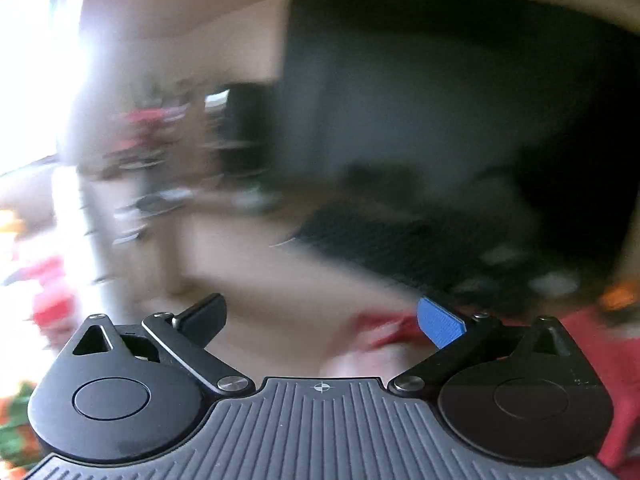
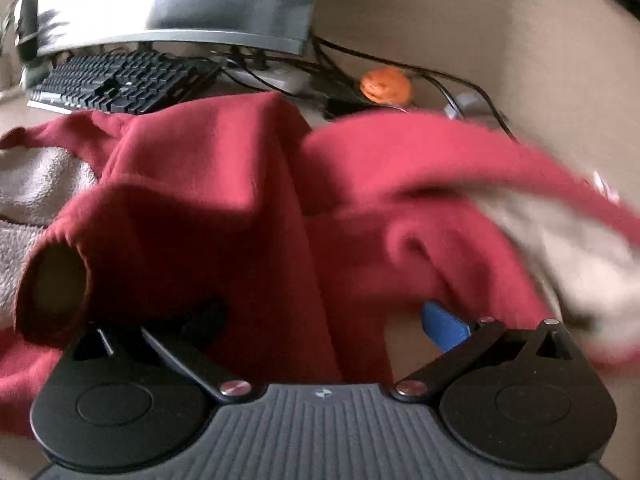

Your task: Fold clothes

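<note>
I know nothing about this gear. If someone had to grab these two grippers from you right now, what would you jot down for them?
Left gripper: open, holding nothing, up in the air; its view is badly blurred, with only a bit of red cloth low on the right.
Right gripper: open, with the red garment draped between its fingers but not pinched.
The garment lies bunched on the desk, pale fleecy lining showing, one sleeve cuff gaping at the left. Behind it are a keyboard, cables and a small orange pumpkin.
Done: no neat fold visible.
Left: spread it flat, tuck in the sleeves, fold.
</note>
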Available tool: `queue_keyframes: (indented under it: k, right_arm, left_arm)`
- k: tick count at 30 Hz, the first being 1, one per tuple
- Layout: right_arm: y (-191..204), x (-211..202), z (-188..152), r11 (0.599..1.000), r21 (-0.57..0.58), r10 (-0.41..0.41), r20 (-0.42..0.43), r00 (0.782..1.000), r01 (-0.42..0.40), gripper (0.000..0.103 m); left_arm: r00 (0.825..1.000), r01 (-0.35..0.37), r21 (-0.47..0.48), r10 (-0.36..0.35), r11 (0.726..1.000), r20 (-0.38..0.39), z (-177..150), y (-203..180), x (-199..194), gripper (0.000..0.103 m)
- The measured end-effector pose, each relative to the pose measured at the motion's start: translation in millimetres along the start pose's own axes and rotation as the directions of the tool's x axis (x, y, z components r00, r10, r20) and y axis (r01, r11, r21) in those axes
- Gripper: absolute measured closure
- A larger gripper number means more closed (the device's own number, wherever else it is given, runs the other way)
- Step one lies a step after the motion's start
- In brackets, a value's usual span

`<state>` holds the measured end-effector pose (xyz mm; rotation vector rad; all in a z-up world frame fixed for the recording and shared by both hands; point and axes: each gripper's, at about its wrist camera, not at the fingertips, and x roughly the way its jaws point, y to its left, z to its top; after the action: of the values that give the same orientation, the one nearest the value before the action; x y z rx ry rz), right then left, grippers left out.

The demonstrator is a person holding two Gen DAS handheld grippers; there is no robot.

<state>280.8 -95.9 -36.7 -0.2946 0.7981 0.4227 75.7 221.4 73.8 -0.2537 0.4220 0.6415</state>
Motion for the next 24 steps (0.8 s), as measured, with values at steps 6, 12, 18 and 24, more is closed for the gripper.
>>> queue_keyframes:
  k: [6,12,18,24]
  right_arm:
    - [-25,-58,4,0.988,0.052,-0.150,0.161,0.975,0.143,0.000]
    - [-80,-36,18,0.890,0.063,-0.455,0.105,0.884,0.451,0.000]
    - [-114,-77,-26,0.812,0.207,-0.565,0.040,0.824,0.546,0.000]
    - [-113,-115,-86,0.832,0.243,-0.493,-0.089,0.866,0.499,0.000]
  left_arm:
    - [0.830,0.501,0.069,-0.456,0.863,-0.322,-48,-82,53,0.000]
    - [0.763,0.564,0.106,-0.468,0.819,-0.445,-88,-107,82,0.000]
    - [0.748,0.545,0.088,-0.435,0.834,-0.502,-99,-93,103,0.000]
    - [0.708,0.611,0.149,-0.452,0.778,-0.543,-99,-106,115,0.000]
